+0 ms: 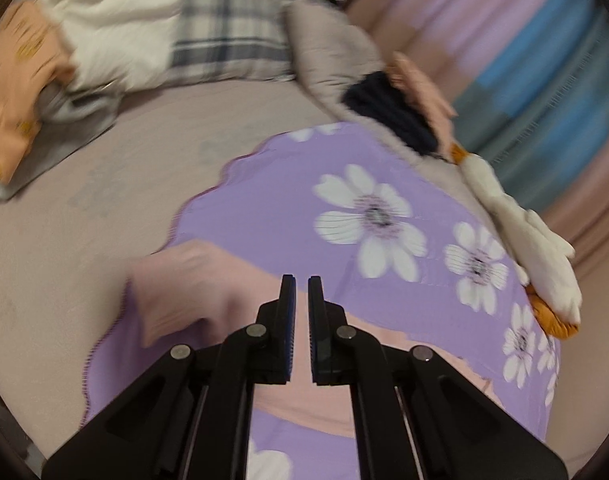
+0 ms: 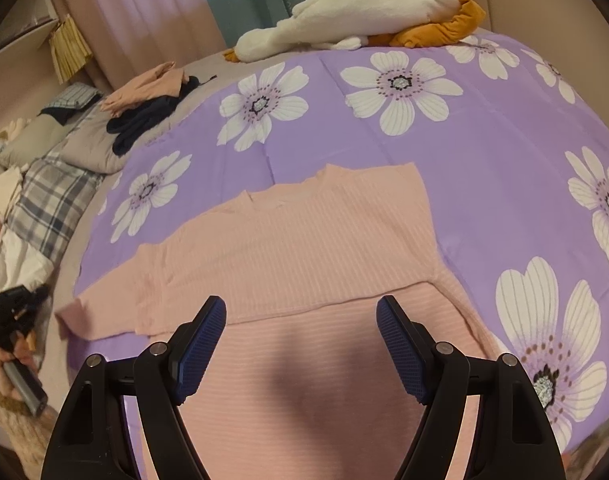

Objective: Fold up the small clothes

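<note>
Pink ribbed top [image 2: 304, 240] is lying flat on the purple floral bedspread [image 2: 484, 152], centre to lower centre of the right wrist frame, one sleeve reaching toward lower left, near portion already looking doubled over along a straight edge.

Right tongs [image 2: 302, 320] are hovering spread wide over that edge, holding nothing.

Left tongs [image 1: 301, 292] are sitting nearly pressed together, thin gap showing, nothing visibly between them; the pink fabric is lying below, lower centre of the blurred left wrist frame.

Handling guess: light, soft knit, no stiffness, so it is likely sagging and stretching if lifted from one point. Ribbing is probably giving decent grip, little slip. Best holds look like the sleeve cuff at lower left or a hem corner, pinching both layers.

Plush duck [image 2: 356, 12] is lying at top of frame, spare clothes pile [image 2: 144, 108] upper left, both well apart.
</note>
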A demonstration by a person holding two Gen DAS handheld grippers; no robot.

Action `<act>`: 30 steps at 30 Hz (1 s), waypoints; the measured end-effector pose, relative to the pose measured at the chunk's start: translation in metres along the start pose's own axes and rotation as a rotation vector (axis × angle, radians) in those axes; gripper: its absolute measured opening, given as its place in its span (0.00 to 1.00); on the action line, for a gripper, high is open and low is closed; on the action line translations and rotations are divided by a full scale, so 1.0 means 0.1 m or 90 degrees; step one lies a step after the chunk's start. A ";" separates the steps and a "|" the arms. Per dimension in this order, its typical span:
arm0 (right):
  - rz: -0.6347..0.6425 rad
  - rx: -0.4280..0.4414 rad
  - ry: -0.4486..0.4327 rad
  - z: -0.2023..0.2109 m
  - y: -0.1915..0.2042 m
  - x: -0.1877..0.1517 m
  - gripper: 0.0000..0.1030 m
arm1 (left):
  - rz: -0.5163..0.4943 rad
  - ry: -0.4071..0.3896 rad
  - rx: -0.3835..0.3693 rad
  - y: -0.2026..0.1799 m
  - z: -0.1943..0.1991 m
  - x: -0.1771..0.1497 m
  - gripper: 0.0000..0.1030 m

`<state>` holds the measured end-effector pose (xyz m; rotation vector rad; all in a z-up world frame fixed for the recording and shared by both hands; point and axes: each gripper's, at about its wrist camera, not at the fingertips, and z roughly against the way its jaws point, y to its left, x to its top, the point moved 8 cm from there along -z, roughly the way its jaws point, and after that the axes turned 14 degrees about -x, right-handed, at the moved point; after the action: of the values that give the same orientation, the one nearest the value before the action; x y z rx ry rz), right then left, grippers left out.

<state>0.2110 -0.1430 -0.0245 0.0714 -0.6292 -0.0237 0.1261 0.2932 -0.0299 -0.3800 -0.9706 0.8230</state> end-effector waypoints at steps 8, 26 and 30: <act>-0.021 0.005 -0.009 0.06 -0.13 0.01 0.75 | -0.096 0.028 -0.072 -0.84 -0.12 -0.13 0.04; -0.024 0.009 0.011 -0.01 -0.21 -0.06 0.75 | 0.064 0.041 0.042 0.19 0.04 -0.30 0.54; -0.013 0.010 0.016 -0.03 -0.15 -0.07 0.75 | 0.131 0.022 0.069 0.55 0.16 -0.29 0.73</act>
<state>0.2070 -0.1571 -0.0320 0.0935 -0.6035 -0.0370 0.0796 0.3056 -0.0717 -0.4027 -0.8603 1.0485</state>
